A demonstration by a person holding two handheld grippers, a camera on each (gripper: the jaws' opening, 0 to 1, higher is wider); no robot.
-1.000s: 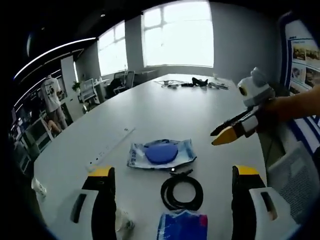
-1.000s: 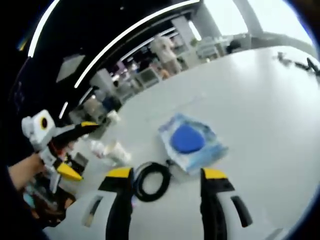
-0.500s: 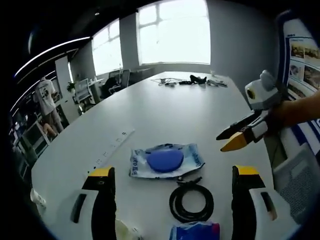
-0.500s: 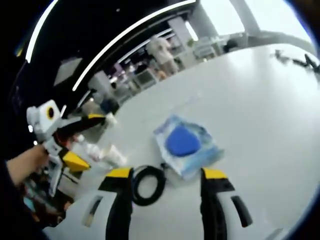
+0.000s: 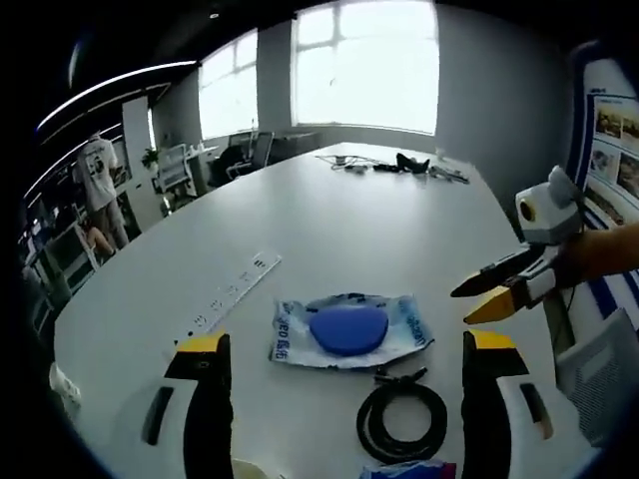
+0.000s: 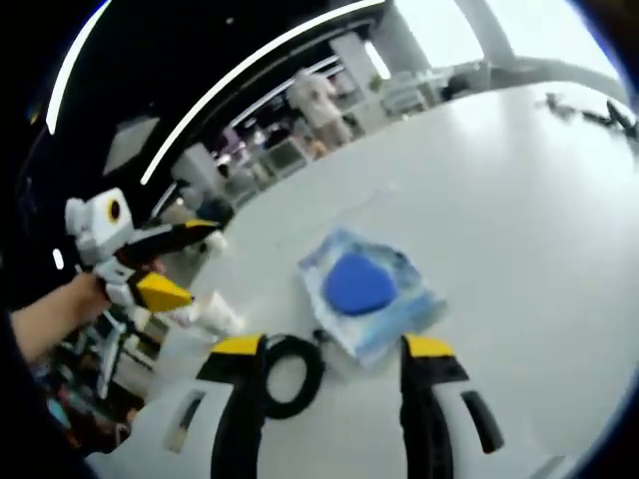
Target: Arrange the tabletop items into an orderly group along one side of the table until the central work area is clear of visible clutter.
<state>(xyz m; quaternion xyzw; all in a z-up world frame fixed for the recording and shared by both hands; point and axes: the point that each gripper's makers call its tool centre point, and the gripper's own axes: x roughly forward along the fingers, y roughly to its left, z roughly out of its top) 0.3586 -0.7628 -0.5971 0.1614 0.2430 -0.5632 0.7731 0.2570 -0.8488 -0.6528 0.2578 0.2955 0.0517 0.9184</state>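
Note:
A clear plastic packet with a blue disc (image 5: 349, 329) lies on the white table (image 5: 379, 220), just beyond my left gripper (image 5: 346, 344), which is open and holds nothing. A coiled black cable (image 5: 402, 421) lies nearer, by the right jaw, with a blue packet's edge (image 5: 411, 469) below it. My right gripper (image 5: 489, 289) hovers at the right, held by a hand. In the right gripper view, my right gripper (image 6: 333, 347) is open over the cable (image 6: 290, 371) and the packet (image 6: 364, 289). The left gripper (image 6: 193, 261) enters from the left, open.
A white power strip (image 5: 232, 291) lies left of the packet. A crumpled white object (image 6: 215, 314) sits near the table edge. Dark cables and small items (image 5: 399, 163) lie at the far end. A person (image 5: 100, 185) stands among office chairs beyond the table.
Both cameras shifted. In the left gripper view the packet and cable slid right and down. The left gripper has come nearer the table in the right gripper view. The table items stay put.

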